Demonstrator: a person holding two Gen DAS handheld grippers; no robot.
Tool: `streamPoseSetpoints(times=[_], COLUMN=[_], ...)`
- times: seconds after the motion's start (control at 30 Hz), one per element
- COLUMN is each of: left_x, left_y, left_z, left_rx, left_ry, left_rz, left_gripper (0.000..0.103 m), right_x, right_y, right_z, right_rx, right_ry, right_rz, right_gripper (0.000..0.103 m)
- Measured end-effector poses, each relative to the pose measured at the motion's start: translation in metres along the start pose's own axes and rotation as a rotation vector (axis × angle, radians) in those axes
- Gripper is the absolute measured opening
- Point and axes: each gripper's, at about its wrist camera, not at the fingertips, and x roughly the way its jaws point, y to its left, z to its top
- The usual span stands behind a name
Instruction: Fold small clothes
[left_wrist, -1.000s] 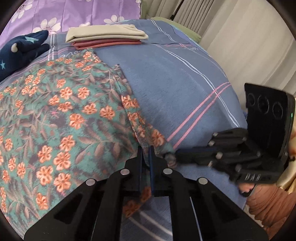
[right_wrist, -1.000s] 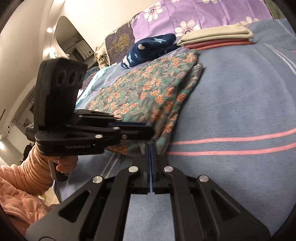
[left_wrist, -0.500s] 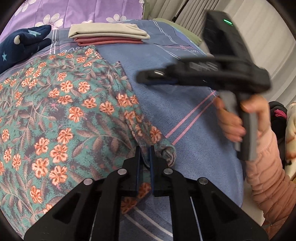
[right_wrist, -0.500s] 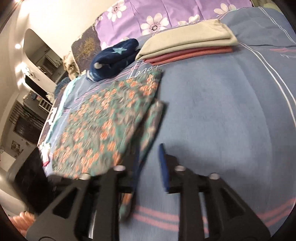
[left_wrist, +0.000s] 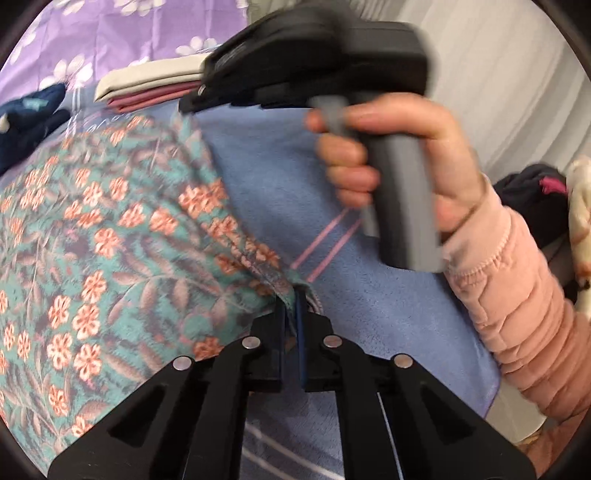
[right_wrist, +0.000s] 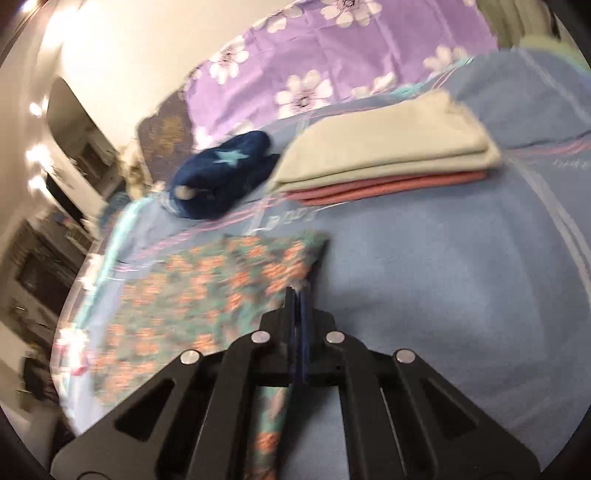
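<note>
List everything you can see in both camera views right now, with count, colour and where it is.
floral garment: one, teal with orange flowers, spread on the blanket, pinched at two edges
folded clothes: one stack, beige on top of dusty red, far end of the blanket
star garment: one, navy with pale stars, crumpled left of the stack
blanket: one, blue with pink stripes, under everything
purple sheet: one, lilac with white flowers, behind the stack
left gripper: black, shut on the near edge
right gripper: black, shut on the far edge
right hand: pink sleeve, gripping the grey handle

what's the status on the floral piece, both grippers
Left gripper shut on floral garment near corner. Right gripper shut on its far edge. Folded stack beyond, nothing in the way.
</note>
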Motion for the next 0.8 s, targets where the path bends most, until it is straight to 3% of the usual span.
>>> streamPoseSetpoints(times=[0.03, 0.07, 0.17, 0.2, 0.27, 0.37, 0.47, 0.53, 0.6, 0.67, 0.73, 0.8], left_x=[0.003, 0.005, 0.009, 0.007, 0.005, 0.006, 0.006, 0.004, 0.003, 0.002, -0.001, -0.007], left_y=[-0.004, -0.006, -0.007, -0.005, 0.001, 0.003, 0.000, -0.012, -0.026, -0.030, -0.021, -0.004], left_z=[0.001, 0.002, 0.005, 0.007, 0.011, 0.020, 0.023, 0.023, 0.017, 0.011, 0.007, 0.007], left_rx=[0.004, 0.007, -0.008, -0.015, -0.030, -0.036, -0.045, -0.011, 0.060, 0.090, 0.055, -0.003], left_ry=[0.000, -0.002, -0.002, -0.004, -0.009, -0.022, -0.042, -0.037, -0.027, -0.010, -0.001, -0.021], left_rz=[0.004, 0.006, -0.006, -0.015, -0.031, -0.048, -0.156, -0.240, -0.221, -0.179, -0.151, -0.117], left_gripper=[0.004, 0.004, 0.004, 0.004, 0.004, 0.010, 0.017, 0.019, 0.020, 0.021, 0.021, 0.022], right_x=[0.008, 0.015, 0.018, 0.011, -0.001, -0.023, -0.038, -0.043, -0.045, -0.043, -0.037, -0.026], right_y=[-0.010, -0.020, -0.054, -0.057, -0.049, -0.027, -0.008, -0.001, 0.007, 0.015, 0.018, 0.012], right_z=[-0.002, -0.005, -0.013, -0.013, -0.014, -0.025, -0.035, -0.038, -0.039, -0.037, -0.033, -0.021], right_rx=[-0.002, 0.021, 0.178, 0.190, 0.142, 0.061, -0.007, -0.023, -0.049, -0.082, -0.088, -0.027], right_ry=[-0.003, 0.011, 0.026, 0.020, 0.016, 0.032, 0.027, 0.039, 0.049, 0.060, 0.075, 0.090], right_rz=[-0.054, -0.048, 0.109, 0.123, 0.112, 0.194, 0.211, 0.241, 0.279, 0.254, 0.205, 0.226], right_gripper=[0.000, 0.000, 0.000, 0.000, 0.000, 0.003, 0.004, 0.004, 0.004, 0.008, 0.028, 0.038])
